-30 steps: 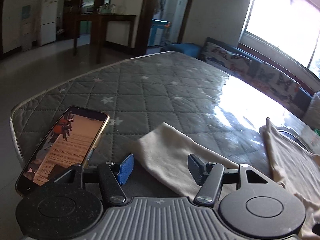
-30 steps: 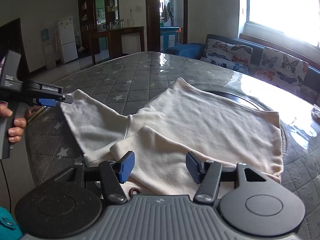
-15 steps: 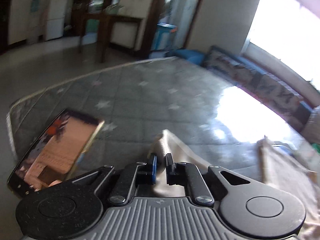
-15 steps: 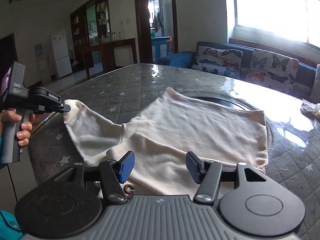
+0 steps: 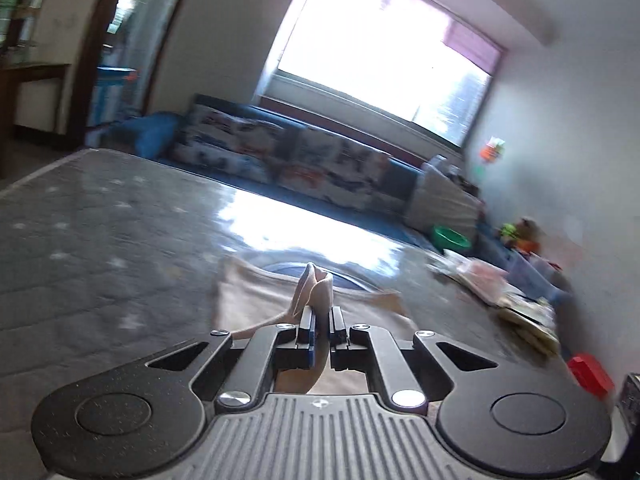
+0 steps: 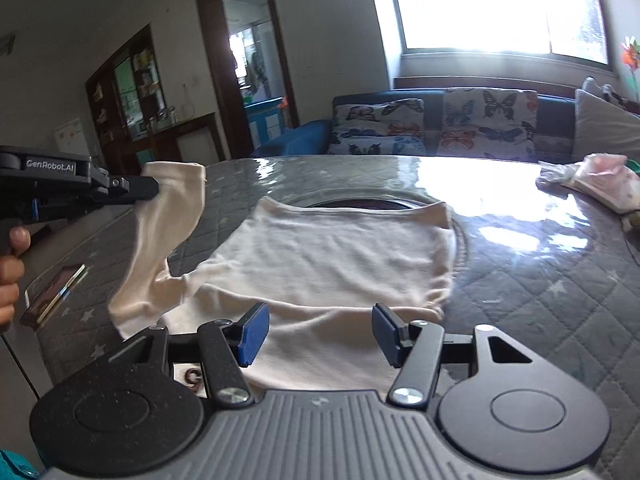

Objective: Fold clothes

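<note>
My left gripper [image 5: 322, 322] has its jaws pressed together on the sleeve [image 6: 166, 216] of the cream shirt [image 6: 340, 256], a fold of cloth sticking up past the pads. From the right wrist view I see that sleeve lifted clear of the table [image 6: 540, 280], hanging from the left gripper [image 6: 150, 190] in a slack curve down to where it joins the shirt's body. A hand [image 6: 10, 264] grips that tool's handle at the left edge of the picture.

The rest of the shirt lies flat on the table, on the grey quilted cover with stars, with the neckline towards the sofa [image 6: 436, 128] and the hem nearest me. Beyond the neckline a dark round rim shows under the shiny top.

My right gripper [image 6: 316, 330] has its jaws spread, one blue pad on each side above the shirt's near edge; I cannot tell whether they touch the cloth, and nothing is pinched between them.

Left of the shirt, near the table's edge, a phone [image 6: 54, 294] lies flat. Right of the shirt, well apart from it, a small pink and white pile [image 6: 596, 184] sits at the table's far side. The left wrist view is blurred, so the clutter along the wall there I cannot make out.
</note>
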Available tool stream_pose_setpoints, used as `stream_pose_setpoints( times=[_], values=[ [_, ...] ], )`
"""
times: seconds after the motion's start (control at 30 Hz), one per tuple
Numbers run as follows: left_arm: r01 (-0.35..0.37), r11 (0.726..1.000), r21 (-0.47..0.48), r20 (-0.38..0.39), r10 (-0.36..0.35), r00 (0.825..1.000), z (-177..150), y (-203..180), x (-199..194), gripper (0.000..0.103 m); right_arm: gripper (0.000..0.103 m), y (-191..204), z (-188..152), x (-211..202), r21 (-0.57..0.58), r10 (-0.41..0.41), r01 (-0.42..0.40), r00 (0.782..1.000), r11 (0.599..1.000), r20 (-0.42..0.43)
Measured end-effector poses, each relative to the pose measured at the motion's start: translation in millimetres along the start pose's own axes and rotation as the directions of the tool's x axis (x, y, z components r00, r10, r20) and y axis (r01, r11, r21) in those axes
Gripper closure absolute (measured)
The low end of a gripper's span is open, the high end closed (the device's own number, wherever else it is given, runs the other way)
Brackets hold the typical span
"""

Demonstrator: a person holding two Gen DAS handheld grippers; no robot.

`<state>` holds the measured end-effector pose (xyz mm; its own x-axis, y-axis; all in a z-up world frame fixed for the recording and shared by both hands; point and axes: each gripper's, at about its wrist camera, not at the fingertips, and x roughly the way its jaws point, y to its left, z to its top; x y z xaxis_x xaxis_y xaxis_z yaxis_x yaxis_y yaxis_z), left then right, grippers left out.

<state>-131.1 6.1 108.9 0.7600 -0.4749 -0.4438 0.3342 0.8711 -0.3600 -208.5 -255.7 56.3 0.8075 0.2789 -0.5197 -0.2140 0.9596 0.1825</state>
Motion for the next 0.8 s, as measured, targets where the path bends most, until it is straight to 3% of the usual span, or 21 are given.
stream_pose_setpoints(
  times=[0.13, 0.4, 0.6, 0.73, 0.8],
  values=[
    [0.082, 0.996, 0.018, -0.056, -0.081, 0.995, -8, -26, 19, 0.096, 0.045, -15, -4, -8, 0.041, -0.027, 0.026, 1.000, 0.999, 0.013],
    [0.183, 0.982, 0.045, -0.139, -0.175, 0.975, -35, -49, 48, 0.095, 0.045, -37, -10, -9, 0.120, -0.087, 0.084, 0.996, 0.989, 0.013],
    [0.229, 0.971, 0.071, -0.229, -0.207, 0.951, -55, -42, 53, 0.083, 0.045, -43, -9, -9, 0.149, -0.100, 0.098, 0.995, 0.984, 0.010],
    [0.194, 0.975, 0.109, -0.203, -0.169, 0.964, -56, -19, 31, 0.082, 0.046, -36, -5, -4, 0.129, -0.071, 0.070, 0.998, 0.989, 0.001],
    [0.139, 0.984, 0.107, -0.179, -0.119, 0.977, -53, -3, 21, 0.082, 0.047, -31, -4, 2, 0.116, -0.046, 0.046, 0.999, 0.992, -0.009]
  ],
)
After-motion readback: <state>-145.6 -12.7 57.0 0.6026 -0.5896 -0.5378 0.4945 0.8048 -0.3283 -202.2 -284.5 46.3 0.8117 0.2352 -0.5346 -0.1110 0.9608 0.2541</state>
